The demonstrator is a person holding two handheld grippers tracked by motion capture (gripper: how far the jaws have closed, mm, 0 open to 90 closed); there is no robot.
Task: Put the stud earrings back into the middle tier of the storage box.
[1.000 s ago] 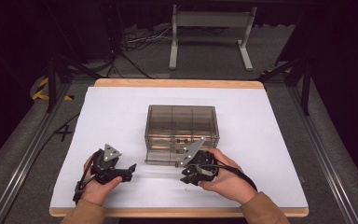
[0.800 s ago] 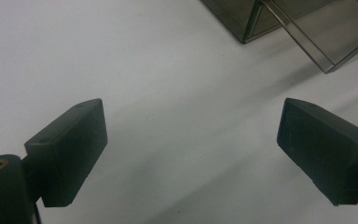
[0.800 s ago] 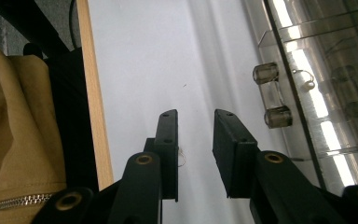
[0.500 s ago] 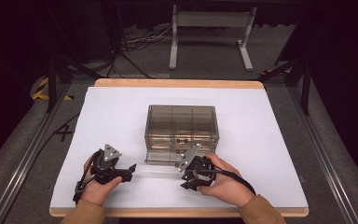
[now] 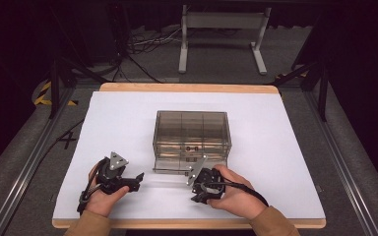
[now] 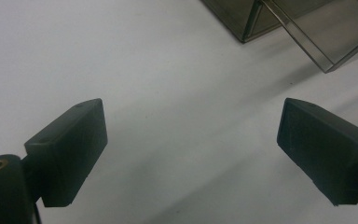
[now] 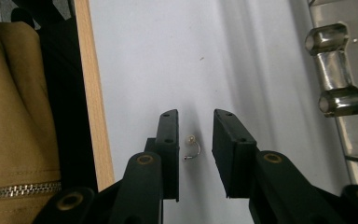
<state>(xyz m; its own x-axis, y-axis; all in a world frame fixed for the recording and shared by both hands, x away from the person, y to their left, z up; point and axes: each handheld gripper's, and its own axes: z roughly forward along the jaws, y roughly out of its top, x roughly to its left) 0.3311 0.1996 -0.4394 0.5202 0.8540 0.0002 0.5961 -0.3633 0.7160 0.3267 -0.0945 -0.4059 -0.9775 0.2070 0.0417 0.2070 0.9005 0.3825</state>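
Observation:
A smoky clear drawer box (image 5: 192, 130) stands mid-table with its bottom drawer (image 5: 173, 169) pulled out toward me. In the right gripper view a tiny hook earring with a pearl bead (image 7: 192, 148) lies on the white table, between the jaws of my right gripper (image 7: 196, 116). Those jaws stand narrowly apart and do not touch it; the drawer's clear handle (image 7: 335, 70) is at the right. In the high view my right gripper (image 5: 197, 195) sits just in front of the drawer. My left gripper (image 5: 137, 181) rests left of it, and in its own view its jaws (image 6: 191, 140) stand wide open over bare table.
The table's wooden front edge (image 7: 93, 93) runs close beside the right gripper, with a tan sleeve (image 7: 9, 116) beyond it. The box corner (image 6: 242, 18) and open drawer (image 6: 317, 32) lie ahead of the left gripper. A metal stand (image 5: 221, 34) is behind the table.
My right gripper has drawn back a little from the drawer toward the table's front edge. The left gripper has stayed where it was.

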